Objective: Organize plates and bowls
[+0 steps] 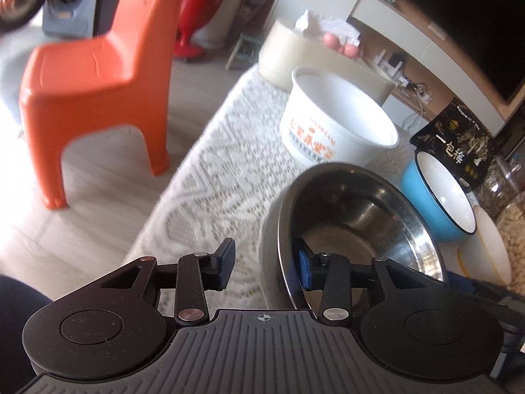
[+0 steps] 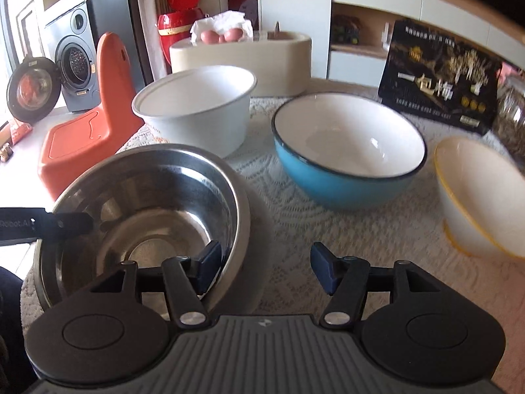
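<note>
1. Our left gripper (image 1: 264,267) has a black matte body with two round housings, each with a flat circular disc in the middle.
2. Its centre plate is dark grey with raised ribs, and a small white crosshair mark sits at the top edge.
3. Silver round screws hold the black link arms, with smaller ones at the outer joints.
4. Its fingers (image 1: 226,264) carry dark blue pads.
5. Our right gripper (image 2: 264,271) has the same build, with a small white emblem on the ribbed plate.
6. Its fingers (image 2: 323,267) also have dark blue pads.
</note>
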### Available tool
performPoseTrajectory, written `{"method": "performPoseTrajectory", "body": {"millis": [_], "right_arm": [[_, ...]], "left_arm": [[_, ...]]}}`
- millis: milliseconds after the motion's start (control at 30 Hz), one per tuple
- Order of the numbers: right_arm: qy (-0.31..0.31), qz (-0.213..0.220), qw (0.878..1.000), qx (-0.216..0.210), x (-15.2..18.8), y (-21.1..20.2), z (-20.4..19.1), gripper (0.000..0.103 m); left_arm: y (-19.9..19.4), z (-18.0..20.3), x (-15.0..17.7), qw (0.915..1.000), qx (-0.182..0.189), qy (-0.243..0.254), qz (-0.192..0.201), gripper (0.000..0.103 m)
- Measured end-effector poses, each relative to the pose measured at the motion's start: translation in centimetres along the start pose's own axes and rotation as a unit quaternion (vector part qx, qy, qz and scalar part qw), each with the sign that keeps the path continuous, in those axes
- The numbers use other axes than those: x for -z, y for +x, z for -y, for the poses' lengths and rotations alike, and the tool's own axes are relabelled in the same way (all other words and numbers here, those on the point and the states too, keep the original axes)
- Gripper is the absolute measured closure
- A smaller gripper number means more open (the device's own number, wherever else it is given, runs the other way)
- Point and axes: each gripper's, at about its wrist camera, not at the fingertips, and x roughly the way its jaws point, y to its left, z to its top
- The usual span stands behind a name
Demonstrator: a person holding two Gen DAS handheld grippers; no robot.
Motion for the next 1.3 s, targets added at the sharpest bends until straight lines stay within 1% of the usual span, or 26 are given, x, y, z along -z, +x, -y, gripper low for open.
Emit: {"method": "performPoseTrajectory", "body": {"millis": [67, 133, 167, 200, 267, 333, 433, 567, 767, 967, 1000, 1100, 1167, 1200, 1233, 1300], "right_arm": [[0.022, -0.017, 0.999, -0.019, -0.1, 0.7, 0.6, 0.043], [0.045, -0.038, 0.997, -0.046, -0.2, 1.7, 1.0, 0.042], [0.046, -0.032, 0.997, -0.048, -0.2, 1.7, 1.0, 0.043], [0.041, -0.035, 0.997, -0.052, -0.3, 1.8, 0.9, 0.043], [0.035, -0.037, 0.997, -0.061, -0.5, 1.9, 0.6, 0.046], [0.029, -0.046, 0.995, -0.079, -0.6, 2.0, 0.3, 0.055], [0.032, -0.047, 0.996, -0.063, -0.4, 1.8, -0.2, 0.054], [0.043, -0.050, 0.995, -0.073, 0.1, 1.2, 0.5, 0.054], [0.036, -0.044, 0.995, -0.079, 1.5, -0.1, 1.4, 0.054], [0.029, -0.032, 0.996, -0.077, 1.5, -0.4, 1.5, 0.054], [0.029, -0.023, 0.997, -0.072, 1.5, -0.7, 1.5, 0.054], [0.018, 0.020, 0.999, -0.038, 1.4, -2.3, 1.9, 0.053], [0.019, 0.052, 0.998, -0.021, 1.3, -3.7, 2.9, 0.046], [0.022, 0.068, 0.997, -0.018, 1.2, -4.6, 3.5, 0.038], [0.023, 0.084, 0.996, -0.011, 1.2, -5.4, 4.2, 0.033], [0.024, 0.115, 0.993, 0.022, 1.2, -7.3, 5.9, 0.032]], "left_arm": [[0.7, -0.1, 0.3, 0.9998, 0.012, -0.013, -0.011, 0.068], [0.9, 0.3, 0.5, 0.9996, 0.023, -0.010, -0.011, 0.070], [1.0, 0.5, 0.5, 0.9997, 0.020, -0.007, -0.012, 0.070], [1.1, 0.7, 0.5, 0.9998, 0.015, -0.004, -0.013, 0.070], [1.1, 0.5, 0.5, 0.9997, 0.018, -0.006, -0.016, 0.070], [1.1, 0.1, 0.3, 0.9989, 0.033, -0.021, -0.026, 0.070], [0.9, -0.2, 0.3, 0.9977, 0.044, -0.033, -0.040, 0.070], [0.4, 0.4, 0.9, 0.9972, 0.043, -0.027, -0.055, 0.067], [0.1, 2.0, 1.7, 0.9984, 0.014, 0.010, -0.054, 0.067], [-0.8, 3.1, 1.6, 0.9984, -0.029, 0.043, -0.024, 0.069], [-1.2, 3.3, 1.5, 0.9981, -0.035, 0.049, -0.014, 0.069], [-2.8, 4.3, 1.1, 0.9960, -0.052, 0.071, 0.020, 0.069], [-4.1, 5.2, 0.8, 0.9940, -0.059, 0.080, 0.045, 0.069], [-4.7, 5.8, 0.6, 0.9928, -0.062, 0.084, 0.059, 0.069], [-5.4, 6.4, 0.4, 0.9914, -0.064, 0.088, 0.073, 0.069], [-6.5, 8.1, 0.1, 0.9887, -0.056, 0.098, 0.099, 0.069]]}}
